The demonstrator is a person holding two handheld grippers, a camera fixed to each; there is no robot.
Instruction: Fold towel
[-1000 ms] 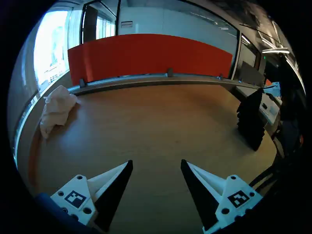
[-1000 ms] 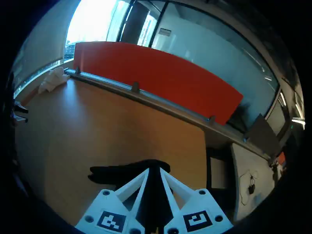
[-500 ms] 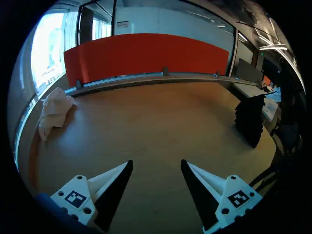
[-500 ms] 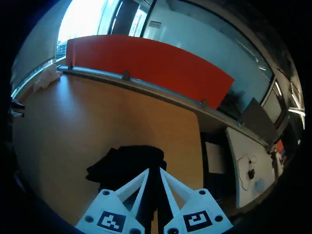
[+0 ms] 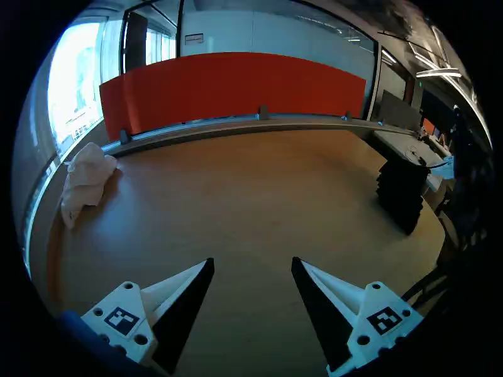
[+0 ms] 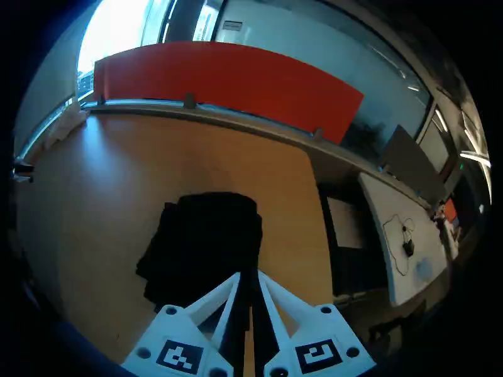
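Black towel (image 6: 201, 242) now spreads wider ahead of the right gripper (image 6: 250, 275) than a second ago (it was a thin strip then). Right fingers pressed together on its near edge. Left gripper (image 5: 251, 261) fingers apart over the wooden table (image 5: 251, 188), towel far to its right, white cloth (image 5: 85, 182) far left.

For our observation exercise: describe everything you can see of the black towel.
The black towel is dark cloth gathered into rippled folds. The right gripper is shut on its top, and it hangs over the wooden table near an edge. In the left gripper view it stands like an upright pleated column. Whether its bottom touches the table is unclear.
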